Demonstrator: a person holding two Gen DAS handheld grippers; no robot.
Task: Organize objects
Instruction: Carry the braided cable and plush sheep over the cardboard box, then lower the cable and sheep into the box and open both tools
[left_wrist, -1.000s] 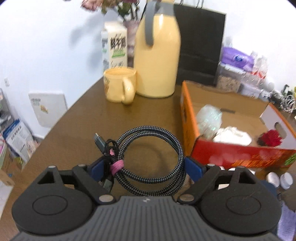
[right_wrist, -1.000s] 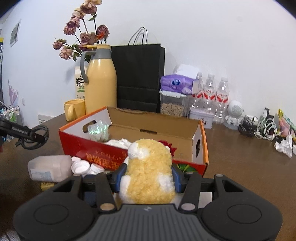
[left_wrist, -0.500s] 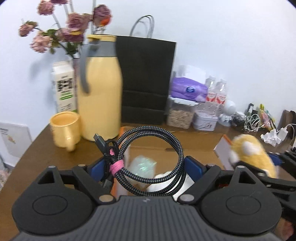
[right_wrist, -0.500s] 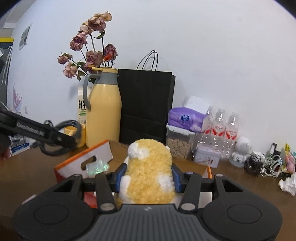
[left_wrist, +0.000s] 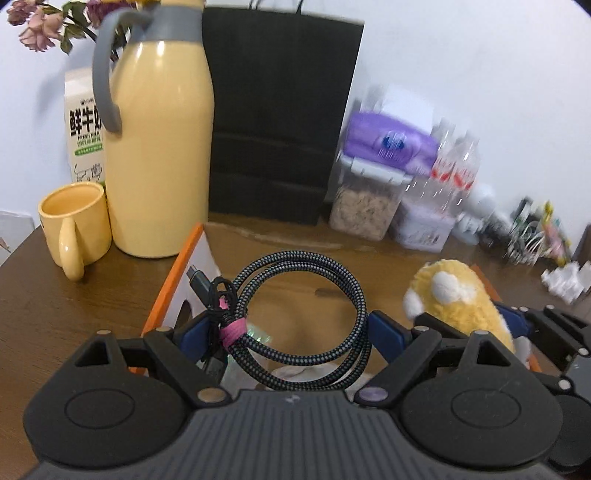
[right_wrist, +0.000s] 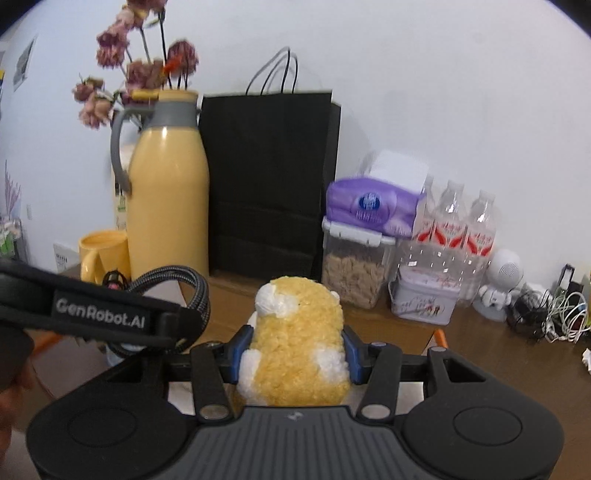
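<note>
A coiled black-and-grey braided cable (left_wrist: 291, 257), tied with a pink strap, is held upright across my left gripper (left_wrist: 288, 332), whose blue pads press on its two sides. Beneath it lies the open cardboard box (left_wrist: 173, 280) with orange rims. My right gripper (right_wrist: 297, 347) is shut on a fluffy yellow and white plush toy (right_wrist: 299, 310). In the left wrist view the plush toy (left_wrist: 458, 295) hangs just right of the cable, over the box. In the right wrist view one of the left gripper's fingers (right_wrist: 96, 314) crosses at the left.
At the back left stand a tall yellow jug (left_wrist: 162, 147), a yellow mug (left_wrist: 74, 221) and a milk carton (left_wrist: 83, 125). Behind the box are a black paper bag (left_wrist: 280, 122), a cereal container (right_wrist: 354, 273) and water bottles (right_wrist: 454, 229). Tangled cords (right_wrist: 546, 314) lie far right.
Both grippers have travelled with their loads to above the box and closer to the back wall. The left one swung right from the bare tabletop and now sits beside the right one.
</note>
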